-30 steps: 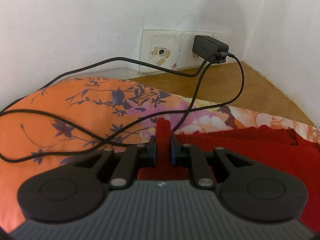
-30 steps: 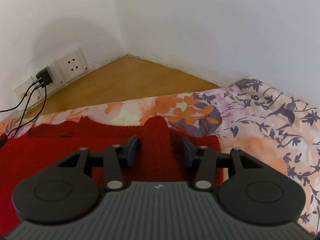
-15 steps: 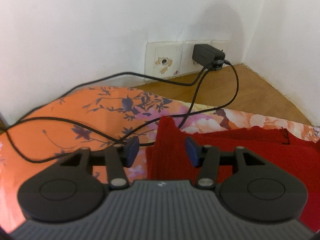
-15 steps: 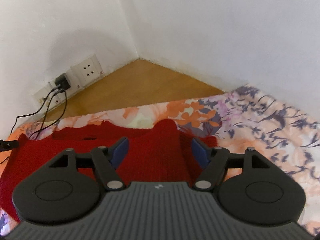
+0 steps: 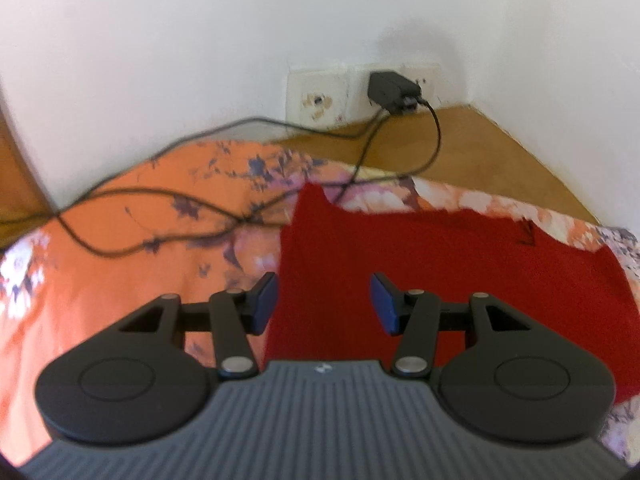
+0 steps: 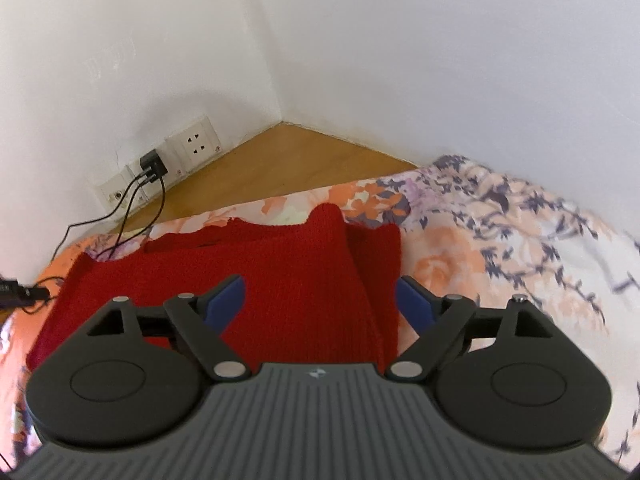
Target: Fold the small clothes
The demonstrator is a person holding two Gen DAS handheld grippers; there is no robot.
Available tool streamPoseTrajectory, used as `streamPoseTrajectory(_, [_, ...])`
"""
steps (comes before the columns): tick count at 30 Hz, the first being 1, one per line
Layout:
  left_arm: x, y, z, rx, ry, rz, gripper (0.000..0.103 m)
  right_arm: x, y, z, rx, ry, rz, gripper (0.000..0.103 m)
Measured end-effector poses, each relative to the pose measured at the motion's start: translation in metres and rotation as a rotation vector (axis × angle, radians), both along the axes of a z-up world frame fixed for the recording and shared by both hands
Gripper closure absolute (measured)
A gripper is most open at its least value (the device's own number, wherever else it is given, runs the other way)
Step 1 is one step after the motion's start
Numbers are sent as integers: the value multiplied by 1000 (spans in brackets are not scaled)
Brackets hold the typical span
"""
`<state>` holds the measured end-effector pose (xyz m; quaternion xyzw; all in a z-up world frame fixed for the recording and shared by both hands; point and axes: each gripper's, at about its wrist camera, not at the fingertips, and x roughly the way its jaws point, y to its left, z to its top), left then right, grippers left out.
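Both grippers are being drawn back w/ jaws widened since 1 s ago: left gripper (image 5: 323, 303) & right gripper (image 6: 319, 305) are hovering wide open, empty, above red knit garment (image 6: 280, 280) lying on floral bedspread (image 6: 500, 232), towards 12 o'clock.

Knitted garment (image 6: 280, 280) on bedspread (image 6: 500, 240), cables (image 5: 160, 216) to its left, wall sockets (image 6: 192, 148) behind.

A home bedroom corner: a floral bedspread (image 6: 500, 240) fills the lower frame, white walls (image 6: 400, 40) meet at the top, wall sockets (image 6: 196, 146) (one holding a charger (image 5: 394, 90)) sit above wooden flooring (image 6: 288, 160).
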<state>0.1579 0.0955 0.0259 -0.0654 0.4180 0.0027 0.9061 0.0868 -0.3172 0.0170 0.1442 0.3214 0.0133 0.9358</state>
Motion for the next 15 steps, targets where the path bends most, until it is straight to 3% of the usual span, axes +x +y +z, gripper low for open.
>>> streamPoseTrajectory(15, [-56,-50,-10,-42,82,-59,50,-29,-25,-19,98,55,-95,10])
